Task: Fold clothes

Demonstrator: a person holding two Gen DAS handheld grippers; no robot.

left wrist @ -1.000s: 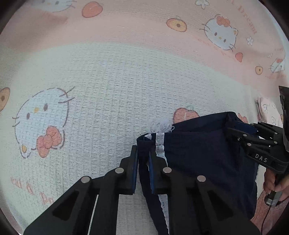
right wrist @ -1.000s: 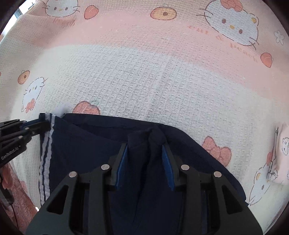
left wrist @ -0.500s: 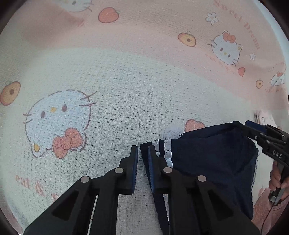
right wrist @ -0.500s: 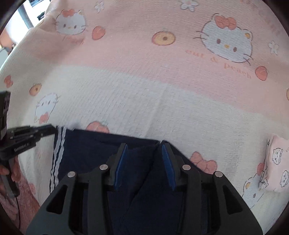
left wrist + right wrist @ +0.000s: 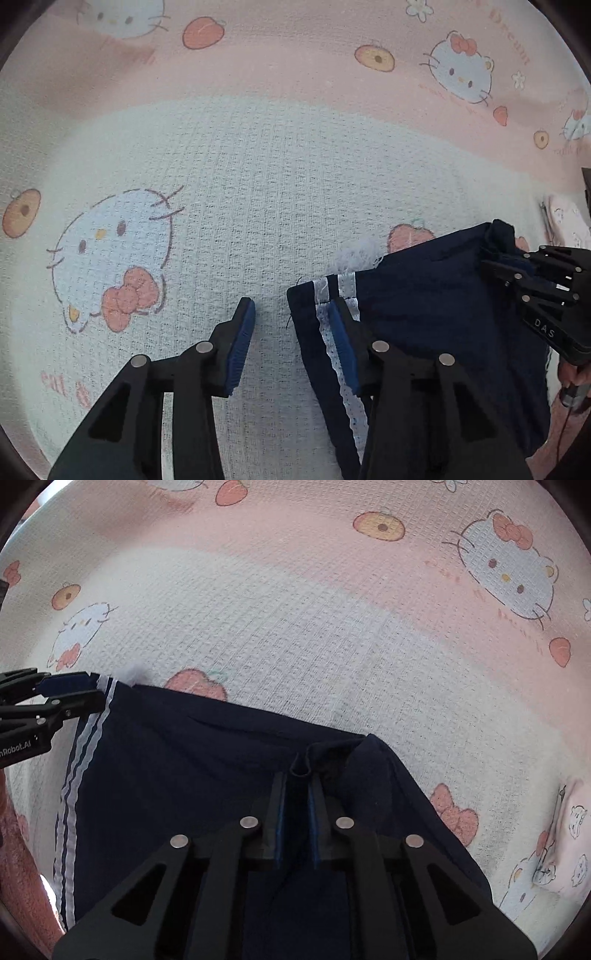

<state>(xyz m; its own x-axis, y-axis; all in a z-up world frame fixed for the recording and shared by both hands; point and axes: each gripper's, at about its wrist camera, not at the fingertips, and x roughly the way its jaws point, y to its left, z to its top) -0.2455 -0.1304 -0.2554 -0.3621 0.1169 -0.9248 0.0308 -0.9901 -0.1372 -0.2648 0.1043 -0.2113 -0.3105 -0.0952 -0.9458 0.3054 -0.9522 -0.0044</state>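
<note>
A navy garment with two white side stripes lies on the Hello Kitty blanket. My left gripper is open; the garment's striped corner sits loose between its fingers. My right gripper is shut on a pinched fold of the navy garment at its far edge. The right gripper shows in the left wrist view at the garment's right corner. The left gripper shows in the right wrist view at the striped corner.
A small folded pink patterned cloth lies on the blanket to the right. A pink fuzzy surface borders the blanket at the near left edge.
My left gripper has opened and let go of the striped corner. My right gripper has closed tighter on the fold. Both grippers came down toward the blanket.
</note>
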